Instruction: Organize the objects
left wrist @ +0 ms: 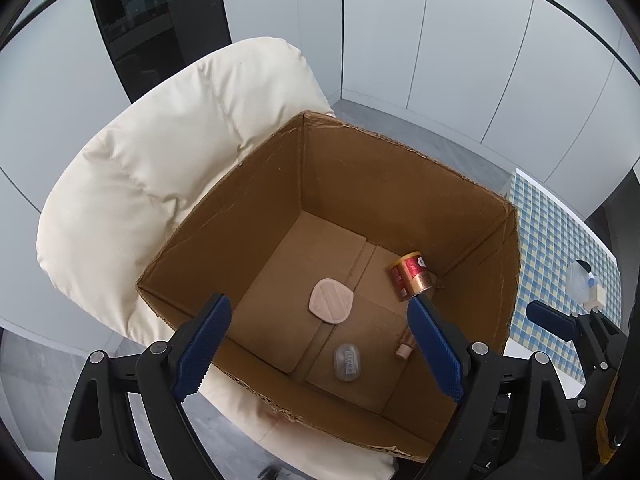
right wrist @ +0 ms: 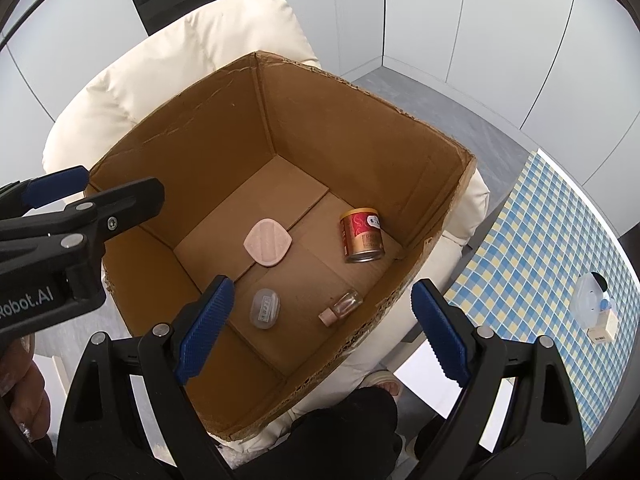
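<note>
An open cardboard box (left wrist: 400, 184) (right wrist: 360, 128) rests on a cream padded chair (left wrist: 160, 152) (right wrist: 192, 44). On its floor lie a red and gold can (left wrist: 412, 275) (right wrist: 361, 234) on its side, a pink rounded pad (left wrist: 331, 301) (right wrist: 267, 248), a clear plastic case (left wrist: 346, 361) (right wrist: 265, 307) and a small glass bottle (left wrist: 405, 347) (right wrist: 342, 306) with a pinkish cap. My left gripper (left wrist: 320, 350) hovers open above the box's near side, nothing between its fingers. My right gripper (right wrist: 322, 332) also hangs open and empty over the box's near edge.
A table with a blue and yellow checked cloth (left wrist: 560, 248) (right wrist: 540, 240) stands to the right, bearing a clear round container and a small box (left wrist: 585, 284) (right wrist: 596, 308). White wall panels surround the corner. A person's dark trouser leg and slipper (right wrist: 380, 392) are below the box.
</note>
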Demonstrator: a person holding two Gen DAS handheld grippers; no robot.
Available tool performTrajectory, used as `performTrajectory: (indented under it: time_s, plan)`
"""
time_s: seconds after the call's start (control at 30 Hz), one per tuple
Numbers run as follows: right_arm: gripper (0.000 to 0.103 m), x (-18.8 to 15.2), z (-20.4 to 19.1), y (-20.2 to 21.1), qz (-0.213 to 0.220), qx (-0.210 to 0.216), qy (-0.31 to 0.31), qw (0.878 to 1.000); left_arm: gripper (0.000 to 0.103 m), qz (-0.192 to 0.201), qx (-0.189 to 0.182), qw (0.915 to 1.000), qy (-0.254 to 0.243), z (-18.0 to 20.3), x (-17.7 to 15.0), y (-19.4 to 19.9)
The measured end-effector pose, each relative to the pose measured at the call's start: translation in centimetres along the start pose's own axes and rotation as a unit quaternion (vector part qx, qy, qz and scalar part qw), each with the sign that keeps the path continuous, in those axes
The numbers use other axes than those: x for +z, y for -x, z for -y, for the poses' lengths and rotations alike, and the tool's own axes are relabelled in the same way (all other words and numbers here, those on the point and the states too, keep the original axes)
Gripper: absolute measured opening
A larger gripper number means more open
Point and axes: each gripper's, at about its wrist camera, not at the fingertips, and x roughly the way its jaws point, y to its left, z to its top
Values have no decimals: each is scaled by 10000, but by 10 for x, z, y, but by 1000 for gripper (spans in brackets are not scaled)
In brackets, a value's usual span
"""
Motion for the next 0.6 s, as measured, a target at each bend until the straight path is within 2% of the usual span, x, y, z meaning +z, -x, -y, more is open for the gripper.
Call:
performTrajectory:
  time_s: [0.6]
  plan:
    - [92, -4, -4, 5, -54, -72, 14, 10000, 90, -63, 47, 10000, -30, -1, -4, 2]
